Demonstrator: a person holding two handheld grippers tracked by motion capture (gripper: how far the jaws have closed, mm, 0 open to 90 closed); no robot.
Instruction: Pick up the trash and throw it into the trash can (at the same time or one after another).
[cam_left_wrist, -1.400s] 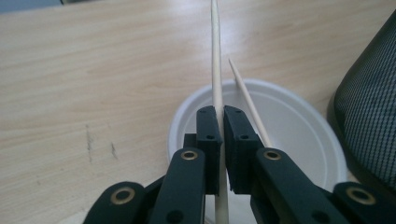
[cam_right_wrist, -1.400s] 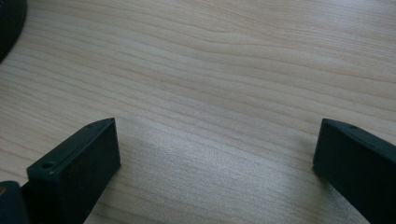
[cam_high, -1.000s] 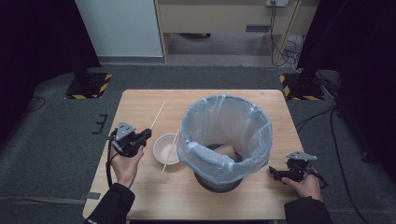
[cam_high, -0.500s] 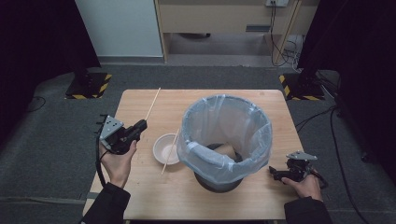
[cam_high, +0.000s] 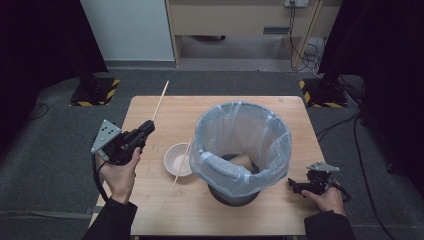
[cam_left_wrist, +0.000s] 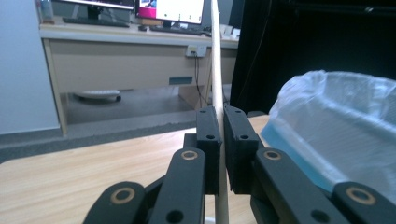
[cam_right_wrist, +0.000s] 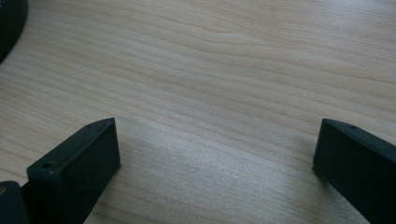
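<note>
My left gripper (cam_high: 149, 125) is raised over the table's left edge and shut on a thin wooden stick (cam_high: 160, 100) that points up and away from it. In the left gripper view the stick (cam_left_wrist: 216, 56) stands clamped between the two black pads (cam_left_wrist: 208, 130). A second stick (cam_high: 183, 161) lies slanted across a small white bowl (cam_high: 172, 159) on the table. Just right of the bowl stands a dark bin lined with a pale blue plastic bag (cam_high: 240, 145). My right gripper (cam_high: 294, 186) rests low at the table's right front, open, with only bare wood between its jaws (cam_right_wrist: 215, 154).
The wooden table (cam_high: 165, 107) stands on grey carpet. Something tan lies inside the bin (cam_high: 243, 161). Beyond the table are a white panel, a wooden desk, cables and two yellow-and-black striped stand bases (cam_high: 95, 90).
My left gripper has risen and drifted left off the table's edge, carrying the stick with it. The right gripper has stayed put.
</note>
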